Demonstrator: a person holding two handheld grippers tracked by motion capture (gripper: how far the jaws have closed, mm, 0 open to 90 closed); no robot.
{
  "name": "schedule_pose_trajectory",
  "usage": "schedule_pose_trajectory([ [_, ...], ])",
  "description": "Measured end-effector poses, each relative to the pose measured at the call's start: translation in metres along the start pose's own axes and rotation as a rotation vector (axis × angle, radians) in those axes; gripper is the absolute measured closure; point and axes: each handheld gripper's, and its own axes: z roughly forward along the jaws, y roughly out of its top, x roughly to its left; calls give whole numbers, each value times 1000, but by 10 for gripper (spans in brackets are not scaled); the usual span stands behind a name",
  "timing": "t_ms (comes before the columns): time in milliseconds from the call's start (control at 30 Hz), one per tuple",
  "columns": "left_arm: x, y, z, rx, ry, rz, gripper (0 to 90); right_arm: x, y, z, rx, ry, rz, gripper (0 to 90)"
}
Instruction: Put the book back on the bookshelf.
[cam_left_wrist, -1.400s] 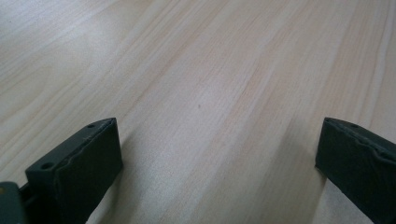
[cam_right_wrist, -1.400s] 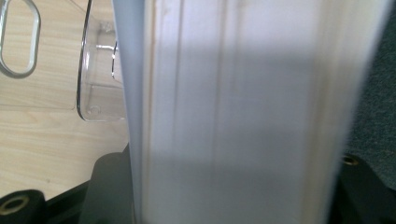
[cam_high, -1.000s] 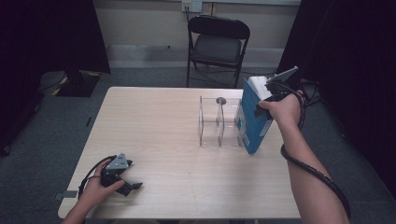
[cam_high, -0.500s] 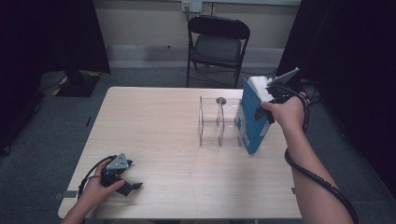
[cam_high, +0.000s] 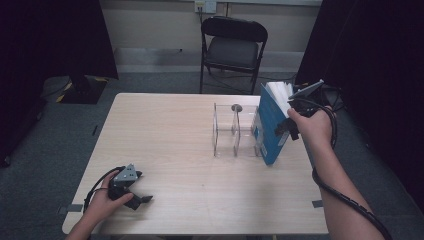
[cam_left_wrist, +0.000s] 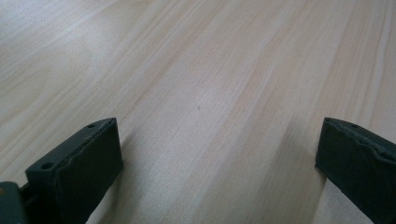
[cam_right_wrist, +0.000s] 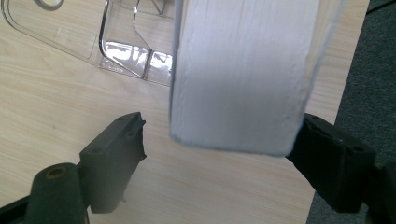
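- High view showed the blue book (cam_high: 268, 131) standing tilted at the right side of the table (cam_high: 175, 150), its lower edge on the wood just right of the clear acrylic rack (cam_high: 234, 131).
- Compared with a second earlier, the book leaned a little more toward the right tongs (cam_high: 289, 127); its place on the table had not changed.
- Right tongs had just been opening, with the book's white page block between the jaws.
- Right gripper view showed one jaw clear of the pages on the left with table visible in the gap, and the other jaw close against the book's cover on the right; the pads no longer clamped it.
- Right hand (cam_high: 312, 127) remained at the book's upper right edge, much as in the earlier frames.
- Left tongs (cam_high: 137, 200) lay low at the near left of the table, unchanged from earlier.
- Left gripper view showed those jaws spread wide apart over bare wood.
- A black folding chair (cam_high: 232, 47) stood beyond the far edge of the table.
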Motion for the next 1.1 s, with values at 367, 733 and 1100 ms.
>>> schedule_pose_trajectory([
  [367, 0, 0, 0, 6, -7, -5, 0, 13, -11, -1, -1, 4, -37, 181],
  [733, 0, 0, 0, 6, -7, -5, 0, 29, -23, 8, 9, 20, -77, 174],
  [1100, 0, 0, 0, 6, -7, -5, 0, 53, -28, 17, -34, 69, -121, 161],
])
